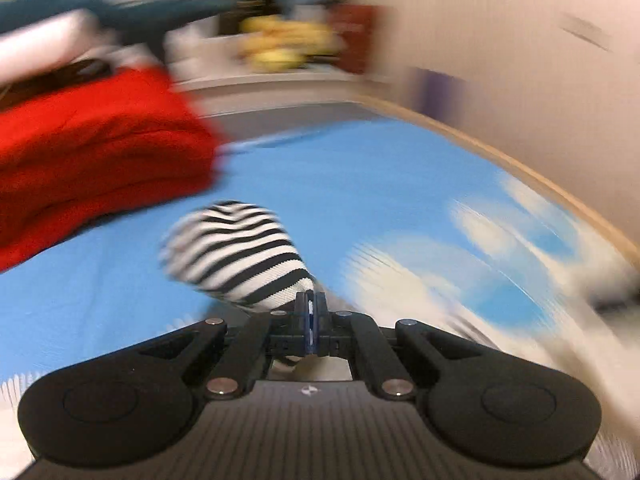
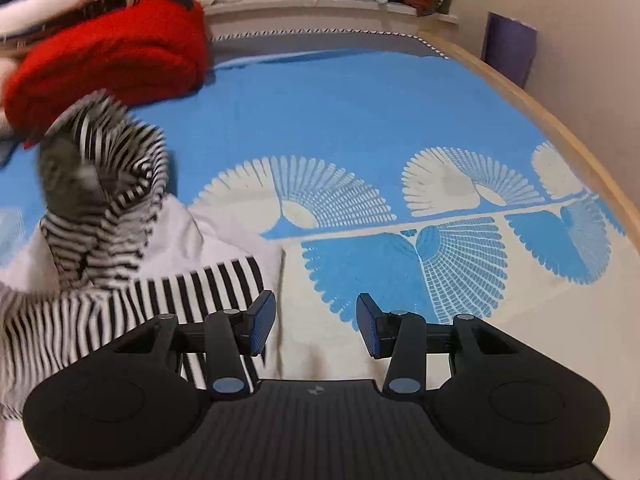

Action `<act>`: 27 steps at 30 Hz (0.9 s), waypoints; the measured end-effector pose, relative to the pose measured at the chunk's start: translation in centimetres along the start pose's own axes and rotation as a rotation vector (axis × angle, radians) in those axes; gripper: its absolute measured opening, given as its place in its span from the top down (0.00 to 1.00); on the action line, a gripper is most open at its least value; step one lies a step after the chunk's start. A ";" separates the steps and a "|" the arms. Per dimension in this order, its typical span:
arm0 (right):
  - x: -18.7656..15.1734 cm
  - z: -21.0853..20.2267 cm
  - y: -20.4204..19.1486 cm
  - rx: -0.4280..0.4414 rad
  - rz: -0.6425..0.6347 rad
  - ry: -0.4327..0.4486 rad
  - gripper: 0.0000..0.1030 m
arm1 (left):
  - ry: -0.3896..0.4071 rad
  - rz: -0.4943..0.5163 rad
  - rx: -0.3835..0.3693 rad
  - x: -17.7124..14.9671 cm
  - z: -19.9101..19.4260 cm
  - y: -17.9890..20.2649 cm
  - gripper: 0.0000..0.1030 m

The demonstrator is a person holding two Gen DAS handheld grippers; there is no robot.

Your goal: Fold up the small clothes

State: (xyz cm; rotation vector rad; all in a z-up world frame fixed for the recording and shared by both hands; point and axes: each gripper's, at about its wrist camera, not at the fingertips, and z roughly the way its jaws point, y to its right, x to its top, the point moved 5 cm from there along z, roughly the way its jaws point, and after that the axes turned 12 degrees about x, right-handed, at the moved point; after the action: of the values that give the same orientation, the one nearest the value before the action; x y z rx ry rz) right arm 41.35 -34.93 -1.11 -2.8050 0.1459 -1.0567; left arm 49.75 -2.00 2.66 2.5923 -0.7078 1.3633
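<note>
On the blue bedspread with white fan patterns (image 2: 360, 112), our left gripper (image 1: 310, 300) has its jaws clamped shut on the black-and-white striped knit garment (image 1: 240, 252), which runs from the fingertips toward eleven o'clock. In the right wrist view that striped cloth (image 2: 104, 216) is bunched and lifted at ten o'clock. Our right gripper (image 2: 316, 328) stands half open and empty, just right of the cloth's flat striped edge, whose long axis lies across us. We judge the right hand nearer that free edge.

Black right gripper (image 2: 316, 326), silver pivot screws, ribbed blue fingers (image 2: 262, 322) (seemingly rubber)
</note>
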 end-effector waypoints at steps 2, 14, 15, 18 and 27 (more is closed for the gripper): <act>0.4 -0.8 0.3 0.009 0.040 0.027 0.56 | -0.069 0.074 -0.101 -5.0 -5.5 4.1 0.99; -1.0 -1.7 -2.8 0.234 0.199 0.012 0.54 | -0.389 -0.867 0.233 -16.7 -9.6 -3.9 0.71; -1.3 -1.4 -3.4 0.269 0.214 -0.010 0.54 | -0.411 -0.899 0.237 -17.0 -8.7 -4.2 0.71; -3.0 0.9 -5.5 0.418 0.305 -0.123 0.53 | -0.466 -0.999 0.182 -17.9 -6.2 -4.2 0.56; -7.6 7.0 -11.7 0.532 0.408 -0.387 0.57 | -0.570 -1.109 0.099 -21.3 -2.0 -3.0 0.96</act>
State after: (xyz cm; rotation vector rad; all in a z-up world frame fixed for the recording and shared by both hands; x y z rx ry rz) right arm 40.78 -21.62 -9.34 -2.2961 0.3209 -0.3763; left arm 39.37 8.62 -13.07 2.6538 0.7308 0.3228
